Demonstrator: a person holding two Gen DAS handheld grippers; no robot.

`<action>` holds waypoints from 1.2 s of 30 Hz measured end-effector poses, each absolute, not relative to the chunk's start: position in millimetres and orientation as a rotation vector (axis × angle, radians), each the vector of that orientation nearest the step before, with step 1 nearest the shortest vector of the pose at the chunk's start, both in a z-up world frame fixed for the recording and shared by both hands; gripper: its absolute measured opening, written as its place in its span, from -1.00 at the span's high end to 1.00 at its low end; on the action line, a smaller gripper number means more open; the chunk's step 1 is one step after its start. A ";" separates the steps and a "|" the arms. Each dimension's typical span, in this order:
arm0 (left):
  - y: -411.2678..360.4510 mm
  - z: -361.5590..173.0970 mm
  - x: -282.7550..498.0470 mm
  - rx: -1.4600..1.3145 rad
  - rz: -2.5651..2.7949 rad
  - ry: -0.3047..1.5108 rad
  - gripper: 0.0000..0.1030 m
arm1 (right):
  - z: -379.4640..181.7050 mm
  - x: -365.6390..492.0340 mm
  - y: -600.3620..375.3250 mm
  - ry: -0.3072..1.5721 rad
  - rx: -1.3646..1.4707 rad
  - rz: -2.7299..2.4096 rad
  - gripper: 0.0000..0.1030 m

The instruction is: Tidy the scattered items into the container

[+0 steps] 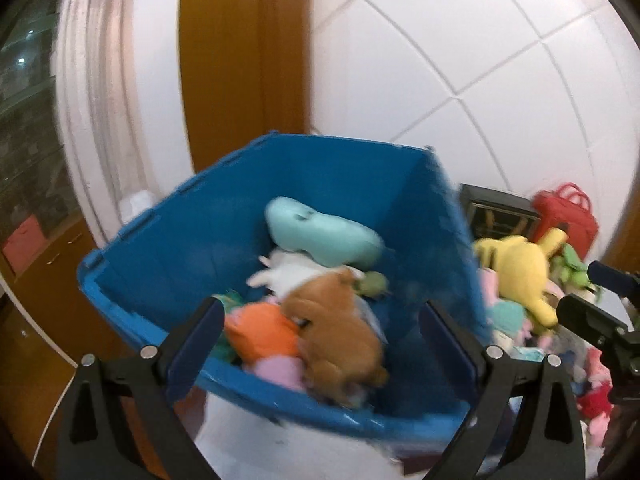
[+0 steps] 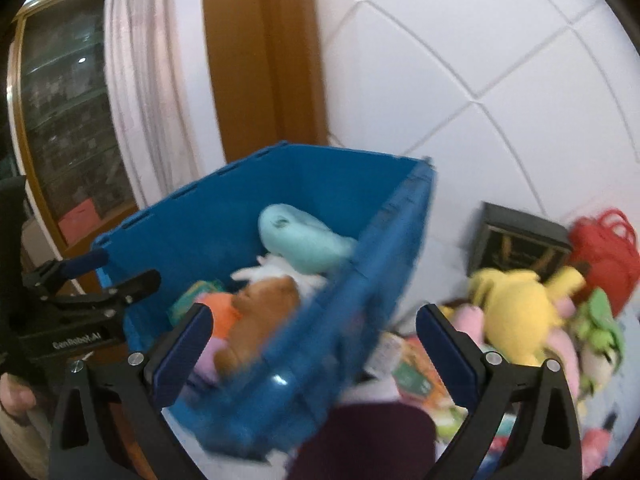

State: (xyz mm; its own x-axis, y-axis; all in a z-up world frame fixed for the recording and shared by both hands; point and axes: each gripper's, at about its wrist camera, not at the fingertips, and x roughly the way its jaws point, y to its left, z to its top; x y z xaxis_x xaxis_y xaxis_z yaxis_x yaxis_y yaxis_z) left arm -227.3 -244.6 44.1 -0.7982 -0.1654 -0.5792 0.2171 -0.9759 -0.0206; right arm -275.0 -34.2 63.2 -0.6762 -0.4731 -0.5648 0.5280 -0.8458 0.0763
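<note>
A blue bin (image 1: 192, 240) holds several plush toys: a mint one (image 1: 320, 236), a white one, a brown one (image 1: 340, 328), and an orange one (image 1: 260, 332). My left gripper (image 1: 320, 306) hangs open above the bin's near side with nothing between its fingers. My right gripper (image 2: 314, 310) is open too, over the bin's right wall (image 2: 360, 280), and it holds nothing. To the right of the bin lies a pile of loose toys, with a yellow plush (image 2: 516, 312) on top and a green one (image 2: 600, 320) beside it. Both views are blurred.
A dark box (image 2: 516, 240) and a red bag (image 2: 604, 256) stand against the white tiled wall behind the pile. A brown door frame (image 2: 264, 60) and a white curtain are behind the bin. A hand (image 2: 12, 396) shows at the lower left edge.
</note>
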 end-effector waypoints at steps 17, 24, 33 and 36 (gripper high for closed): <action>-105.9 17.6 -120.2 1.013 -2.952 0.134 -0.93 | 24.7 -138.5 132.5 0.049 0.939 -2.685 -1.00; -104.5 15.0 -110.1 1.033 -2.984 0.078 -0.93 | 21.9 -112.2 146.0 -0.007 0.951 -2.767 -1.00; -104.5 8.4 -107.4 1.068 -3.008 0.013 -0.93 | 17.5 -100.5 149.7 0.000 0.970 -2.875 -0.99; -102.8 6.3 -109.8 1.086 -3.024 0.008 -0.93 | 15.0 -99.4 152.1 -0.007 0.990 -2.887 -0.99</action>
